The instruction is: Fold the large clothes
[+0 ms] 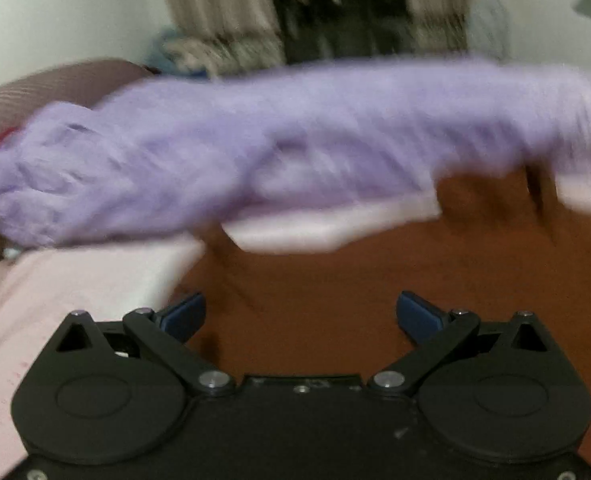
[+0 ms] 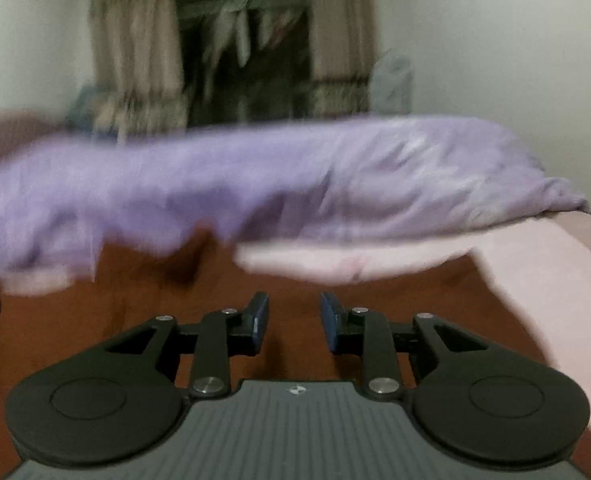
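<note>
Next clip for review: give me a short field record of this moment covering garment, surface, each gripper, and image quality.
garment: purple garment, bunched in a long band across the bed, held by neither gripper
under it: rust-brown cloth and pink sheet
left gripper: open wide, empty, over the brown cloth
right gripper: open, narrower gap, empty
background: curtains beside a dark opening
image quality: motion blur, fold state unclear

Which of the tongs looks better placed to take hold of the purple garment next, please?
Probably the left tongs: they gape wider, and the purple garment bunches thickly ahead of them. The right tongs are open too, but narrower. Blur limits certainty.
</note>
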`<state>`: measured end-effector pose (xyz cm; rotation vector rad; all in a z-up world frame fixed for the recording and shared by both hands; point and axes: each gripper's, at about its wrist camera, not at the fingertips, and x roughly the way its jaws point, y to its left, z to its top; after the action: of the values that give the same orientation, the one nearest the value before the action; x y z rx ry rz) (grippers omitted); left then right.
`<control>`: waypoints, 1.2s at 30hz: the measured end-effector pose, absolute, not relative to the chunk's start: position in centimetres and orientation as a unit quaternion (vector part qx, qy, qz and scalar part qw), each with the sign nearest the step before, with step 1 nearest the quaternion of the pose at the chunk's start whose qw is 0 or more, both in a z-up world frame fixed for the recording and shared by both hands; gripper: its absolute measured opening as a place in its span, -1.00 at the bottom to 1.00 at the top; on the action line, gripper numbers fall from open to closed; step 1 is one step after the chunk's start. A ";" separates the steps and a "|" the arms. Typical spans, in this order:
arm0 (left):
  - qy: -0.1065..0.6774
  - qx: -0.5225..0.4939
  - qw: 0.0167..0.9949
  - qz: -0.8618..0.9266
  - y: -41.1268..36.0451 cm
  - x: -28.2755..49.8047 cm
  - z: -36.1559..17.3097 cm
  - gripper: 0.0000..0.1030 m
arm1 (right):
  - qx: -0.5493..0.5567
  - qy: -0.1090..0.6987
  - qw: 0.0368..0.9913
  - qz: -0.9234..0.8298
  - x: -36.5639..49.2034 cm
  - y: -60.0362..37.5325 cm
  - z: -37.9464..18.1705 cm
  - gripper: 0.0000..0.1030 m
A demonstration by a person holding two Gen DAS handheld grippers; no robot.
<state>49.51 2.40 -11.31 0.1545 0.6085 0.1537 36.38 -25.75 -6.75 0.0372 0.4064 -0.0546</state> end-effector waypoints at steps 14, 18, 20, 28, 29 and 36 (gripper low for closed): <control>0.255 0.039 0.965 0.047 0.5 47.2 -8.0 1.00 | 0.058 0.169 0.984 0.020 34.2 -23.3 -5.4 -0.35; 0.324 0.065 0.943 0.023 -1.6 48.6 -10.7 1.00 | 0.037 0.217 0.974 0.044 35.4 -20.9 -6.5 -0.35; 0.327 0.062 0.943 0.018 -1.6 49.4 -12.5 1.00 | 0.053 0.269 0.961 0.025 37.3 -21.0 -8.3 -0.36; 0.319 0.050 0.946 0.027 -1.7 48.0 -10.3 1.00 | 0.098 0.249 0.963 0.044 36.2 -21.4 -5.9 -0.28; 0.312 0.052 0.948 0.026 -1.9 47.8 -9.9 1.00 | 0.095 0.251 0.962 0.053 36.0 -21.0 -5.8 -0.11; 0.307 0.075 0.948 0.023 -2.1 48.8 -12.3 1.00 | 0.028 0.257 0.965 0.037 37.0 -18.6 -8.9 0.17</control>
<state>48.79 -2.08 -12.34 0.1526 0.6249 0.0462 37.00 -18.64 -8.93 0.0557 0.5206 0.0752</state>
